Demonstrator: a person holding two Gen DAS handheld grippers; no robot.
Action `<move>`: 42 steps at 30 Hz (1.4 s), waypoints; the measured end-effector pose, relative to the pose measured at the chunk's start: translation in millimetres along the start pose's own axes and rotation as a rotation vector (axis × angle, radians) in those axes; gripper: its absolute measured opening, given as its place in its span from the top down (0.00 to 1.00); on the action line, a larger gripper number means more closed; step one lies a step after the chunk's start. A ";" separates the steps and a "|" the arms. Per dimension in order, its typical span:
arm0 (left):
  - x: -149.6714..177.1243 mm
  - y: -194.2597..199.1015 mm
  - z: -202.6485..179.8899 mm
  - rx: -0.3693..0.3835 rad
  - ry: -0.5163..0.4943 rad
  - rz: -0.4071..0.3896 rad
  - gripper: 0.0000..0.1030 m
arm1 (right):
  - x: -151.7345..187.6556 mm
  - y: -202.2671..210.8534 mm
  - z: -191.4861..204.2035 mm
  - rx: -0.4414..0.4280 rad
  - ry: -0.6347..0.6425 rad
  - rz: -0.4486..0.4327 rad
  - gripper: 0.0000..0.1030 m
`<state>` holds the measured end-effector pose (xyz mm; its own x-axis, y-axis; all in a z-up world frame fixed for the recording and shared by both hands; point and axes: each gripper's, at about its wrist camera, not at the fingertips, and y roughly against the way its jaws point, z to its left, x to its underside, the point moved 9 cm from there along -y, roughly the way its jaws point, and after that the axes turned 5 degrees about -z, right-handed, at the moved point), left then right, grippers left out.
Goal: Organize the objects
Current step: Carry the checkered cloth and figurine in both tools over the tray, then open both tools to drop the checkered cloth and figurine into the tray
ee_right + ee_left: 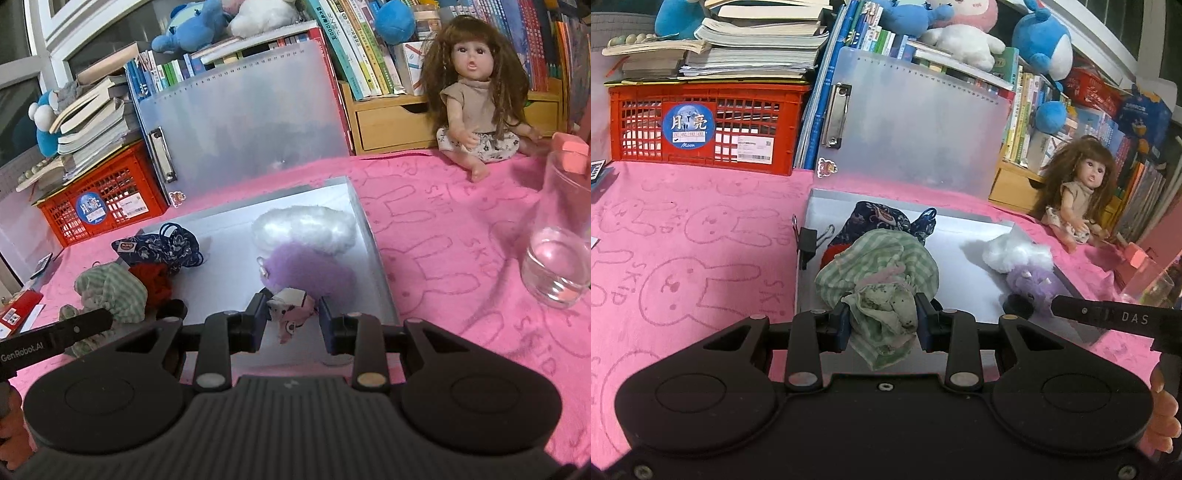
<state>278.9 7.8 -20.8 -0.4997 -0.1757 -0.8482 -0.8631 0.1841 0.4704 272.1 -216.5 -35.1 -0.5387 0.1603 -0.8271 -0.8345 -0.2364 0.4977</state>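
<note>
Pinching a crumpled green-and-white striped cloth bundle (882, 295), the left hand-held gripper (882, 319) has its blue-padded jaws drawn narrow against the fabric, which bulges up between them and hangs below. The bundle sits over the near left edge of a shallow white rectangular tray (964, 229) that lies on a tabletop covered with a pink towel printed with rabbit outlines (683, 240). Just behind the bundle in the tray lie a dark blue patterned drawstring pouch (882, 218) and a red knitted piece (833, 253), touching one another. A black binder clip (807, 242) is fixed to the tray's left rim.

The right hand-held gripper (293, 319) is likewise narrowed, its pads pressing on a small pink-and-white printed fabric piece (291, 310) at the near end of a fluffy purple plush toy (314, 269). A fluffy white plush (306, 229) lies against the purple one, toward the tray's far right corner.

Beyond the tray a frosted translucent clipboard (916, 125) leans upright against rows of books. A red plastic lattice crate (705, 125) topped with stacked books stands to its left. A long-haired brown-haired doll in a beige dress (476, 107) sits on the towel to the right, near a clear drinking glass (557, 251). Fingers (1165, 413) of a person show at the lower right edge of the left wrist view.
</note>
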 end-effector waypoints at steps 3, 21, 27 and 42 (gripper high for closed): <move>-4.1 -6.9 1.7 -0.004 0.008 -0.001 0.69 | -4.9 -5.5 1.9 -0.001 0.005 -0.002 0.66; -3.8 -36.4 -1.4 -0.028 -0.028 0.011 0.69 | -1.8 -35.0 6.7 -0.006 0.007 0.048 0.66; -0.9 -38.4 -2.5 -0.029 -0.028 0.019 0.68 | -0.4 -36.1 8.1 -0.004 0.013 0.053 0.65; 1.3 -34.5 -3.2 -0.005 -0.002 0.047 0.55 | 0.5 -30.4 9.3 -0.014 0.006 0.048 0.44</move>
<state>307.8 -1.9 -37.3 -0.5399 -0.1645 -0.8255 -0.8388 0.1877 0.5111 296.1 -200.3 -48.2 -0.5775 0.1423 -0.8039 -0.8059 -0.2571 0.5334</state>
